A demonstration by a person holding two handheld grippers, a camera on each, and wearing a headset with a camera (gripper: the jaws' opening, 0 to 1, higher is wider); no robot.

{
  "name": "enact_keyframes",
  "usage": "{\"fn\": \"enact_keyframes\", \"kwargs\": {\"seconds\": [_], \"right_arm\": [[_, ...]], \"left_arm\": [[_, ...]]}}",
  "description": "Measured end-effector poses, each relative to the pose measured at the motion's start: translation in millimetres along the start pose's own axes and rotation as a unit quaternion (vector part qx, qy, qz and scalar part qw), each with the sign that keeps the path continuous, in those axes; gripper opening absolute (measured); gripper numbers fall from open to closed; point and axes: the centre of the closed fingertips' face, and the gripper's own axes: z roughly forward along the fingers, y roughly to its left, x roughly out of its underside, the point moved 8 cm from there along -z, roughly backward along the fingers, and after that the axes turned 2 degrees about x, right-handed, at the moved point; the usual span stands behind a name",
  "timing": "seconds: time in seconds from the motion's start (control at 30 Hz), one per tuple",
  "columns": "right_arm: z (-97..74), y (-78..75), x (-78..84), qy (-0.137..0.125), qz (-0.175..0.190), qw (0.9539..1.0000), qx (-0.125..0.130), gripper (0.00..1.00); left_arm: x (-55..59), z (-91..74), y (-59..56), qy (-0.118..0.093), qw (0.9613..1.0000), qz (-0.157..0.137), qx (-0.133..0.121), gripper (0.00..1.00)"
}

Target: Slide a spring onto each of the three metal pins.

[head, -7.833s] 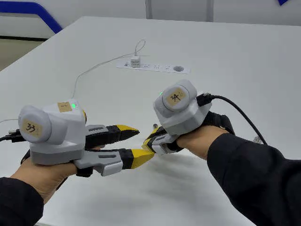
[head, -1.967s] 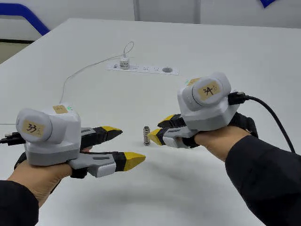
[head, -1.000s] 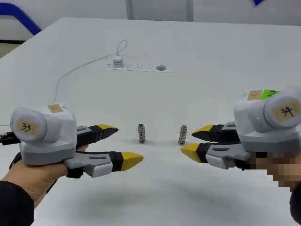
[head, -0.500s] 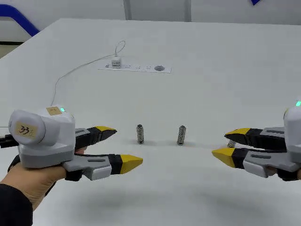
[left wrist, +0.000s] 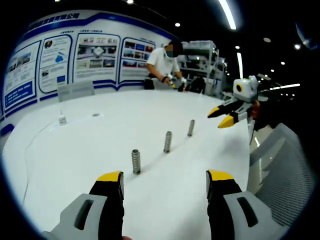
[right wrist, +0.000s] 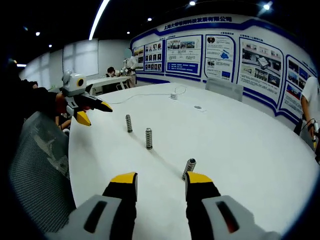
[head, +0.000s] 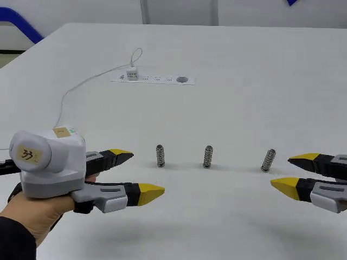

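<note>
Springs (head: 208, 156), head view: three stand in a row on the white worktop (head: 227, 108), between left tool (head: 142, 172) and right tool (head: 283, 170), both open and empty. Left gripper view: row beyond spread jaws. Right gripper view: same, jaws parted.

Left gripper (head: 146, 172): held low on the person's left, pointing right, rolled so one yellow-tipped jaw sits above the other; jaws spread wide.
Left hand (head: 32, 208): wrapped around the grey body from below, with a dark sleeve (head: 10, 244) at the wrist.
Right gripper (head: 282, 170): comes in from the right edge, pointing left; jaws parted, less widely than the left pair.
Relation: the two grippers face each other, tips well apart.
</note>
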Motion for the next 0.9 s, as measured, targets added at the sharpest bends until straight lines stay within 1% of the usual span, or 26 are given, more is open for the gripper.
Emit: {"fn": "enact_keyframes", "kwargs": {"seconds": [0.17, 0.33, 0.47, 0.6, 0.8, 0.9], "right_arm": [[-2.7, -4.8, 7.3, -0.004, -0.010, 0.9999, -0.002, 0.45], [-4.3, -7.4, 11.1, -0.002, -0.017, 0.9999, -0.002, 0.50], [-6.8, -9.7, 13.3, -0.009, -0.007, 0.9999, -0.002, 0.52], [-8.2, -11.2, 15.2, -0.009, -0.004, 1.0000, 0.001, 0.53], [-10.4, -12.1, 16.8, -0.011, 0.001, 0.9999, 0.000, 0.55], [-11.3, -12.0, 16.4, -0.011, 0.000, 0.9999, 0.000, 0.55]], "left_arm": [[0.5, -0.5, 0.4, -0.001, 1.0000, -0.002, 0.001, 0.69], [1.6, -0.7, 1.1, 0.000, 1.0000, -0.003, 0.001, 0.69], [2.0, -1.5, 2.0, -0.001, 1.0000, -0.005, 0.001, 0.69], [2.8, -1.9, 2.8, -0.001, 1.0000, -0.007, -0.001, 0.70], [4.6, -1.1, 2.3, 0.007, 1.0000, 0.000, 0.002, 0.72], [4.4, -1.7, 2.3, 0.004, 1.0000, -0.004, 0.005, 0.72]]}}
